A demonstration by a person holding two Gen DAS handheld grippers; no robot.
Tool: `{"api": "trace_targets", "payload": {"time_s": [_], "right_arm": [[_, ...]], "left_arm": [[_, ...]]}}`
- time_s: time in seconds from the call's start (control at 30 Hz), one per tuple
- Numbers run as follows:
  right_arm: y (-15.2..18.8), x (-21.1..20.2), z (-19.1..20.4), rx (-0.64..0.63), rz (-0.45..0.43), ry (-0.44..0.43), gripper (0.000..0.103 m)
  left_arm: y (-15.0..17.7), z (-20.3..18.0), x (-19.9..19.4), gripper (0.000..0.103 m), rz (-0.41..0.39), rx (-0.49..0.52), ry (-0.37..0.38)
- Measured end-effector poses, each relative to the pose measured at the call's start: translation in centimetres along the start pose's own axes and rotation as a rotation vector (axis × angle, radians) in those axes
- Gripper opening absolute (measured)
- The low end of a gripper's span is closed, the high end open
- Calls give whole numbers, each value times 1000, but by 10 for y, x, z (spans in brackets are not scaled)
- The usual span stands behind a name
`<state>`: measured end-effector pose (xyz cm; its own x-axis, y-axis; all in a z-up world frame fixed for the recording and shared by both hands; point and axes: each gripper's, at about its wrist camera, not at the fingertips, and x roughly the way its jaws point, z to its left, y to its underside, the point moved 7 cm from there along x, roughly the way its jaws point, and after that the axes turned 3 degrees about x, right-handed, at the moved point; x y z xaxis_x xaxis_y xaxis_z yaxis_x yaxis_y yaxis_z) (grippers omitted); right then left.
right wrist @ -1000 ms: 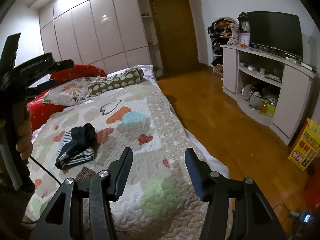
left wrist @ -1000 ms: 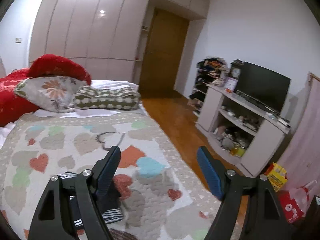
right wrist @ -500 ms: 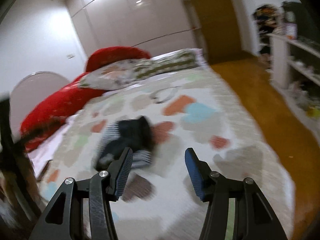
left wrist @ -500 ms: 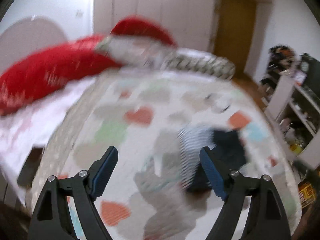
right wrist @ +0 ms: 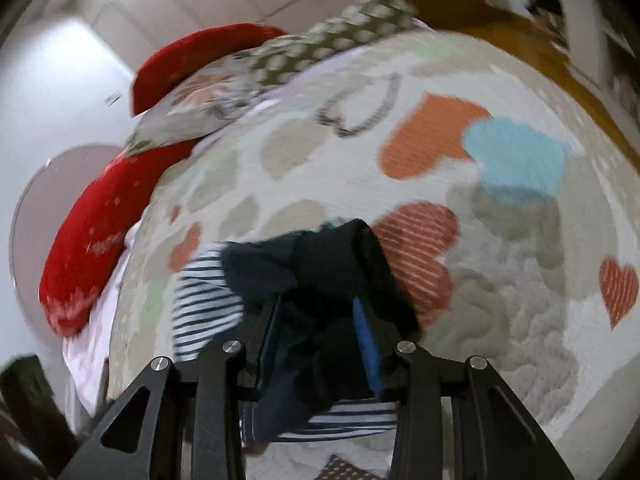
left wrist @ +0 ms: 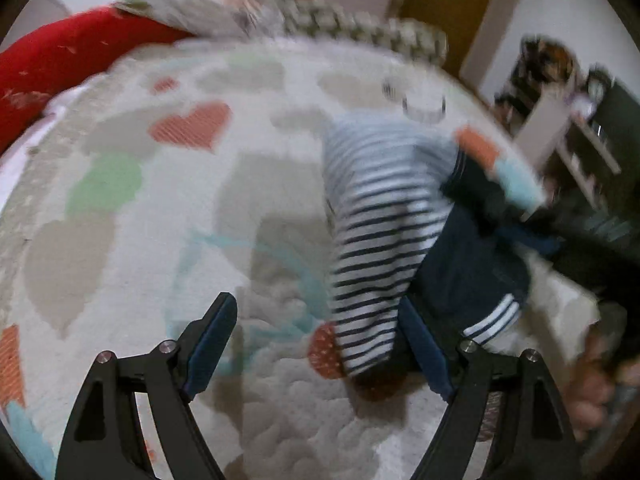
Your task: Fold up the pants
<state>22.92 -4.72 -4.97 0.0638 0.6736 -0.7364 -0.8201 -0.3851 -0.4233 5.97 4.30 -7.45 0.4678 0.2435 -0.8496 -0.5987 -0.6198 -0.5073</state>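
Observation:
The pants (left wrist: pixel 404 240) lie bunched on the heart-patterned quilt (left wrist: pixel 160 208); one part is white with navy stripes, the other plain navy with white bands. My left gripper (left wrist: pixel 320 344) is open, just above the quilt, its right finger against the striped cloth's near end. In the right wrist view the pants (right wrist: pixel 320 280) fill the space between the fingers. My right gripper (right wrist: pixel 316 320) has narrowed around the navy cloth; the blur hides whether it pinches it. The right gripper also shows at the left wrist view's right edge (left wrist: pixel 576 236).
Red cushions (right wrist: pixel 88 240) and patterned pillows (right wrist: pixel 320 48) lie at the head of the bed. A wooden floor (right wrist: pixel 560 64) and a shelf unit (left wrist: pixel 568 128) are off the bed's right side. A hand (left wrist: pixel 600 380) holds the right gripper.
Both grippers have swung down from the room view to the pants on the quilt. The right gripper's fingers have come closer together around the navy cloth.

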Motion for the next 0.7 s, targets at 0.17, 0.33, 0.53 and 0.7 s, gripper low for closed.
{"api": "trace_targets", "payload": {"time_s": [0.17,0.33,0.53,0.7], "right_arm": [[-2,-34,1,-13,-33,-22,40],[22,-64,14,-122,-95,16,40],[52,-35,37,-220,-27,-6,40],[58,-21,16,-148,22,-13,40]], "left_arm": [[5,5,-23,82,-19,-47,28],[13,16,-61,82,-93,-103,-23],[10,20,-101,82,-195,-96,-110],[9,13,-131,87,-289,-51,-190]]}}
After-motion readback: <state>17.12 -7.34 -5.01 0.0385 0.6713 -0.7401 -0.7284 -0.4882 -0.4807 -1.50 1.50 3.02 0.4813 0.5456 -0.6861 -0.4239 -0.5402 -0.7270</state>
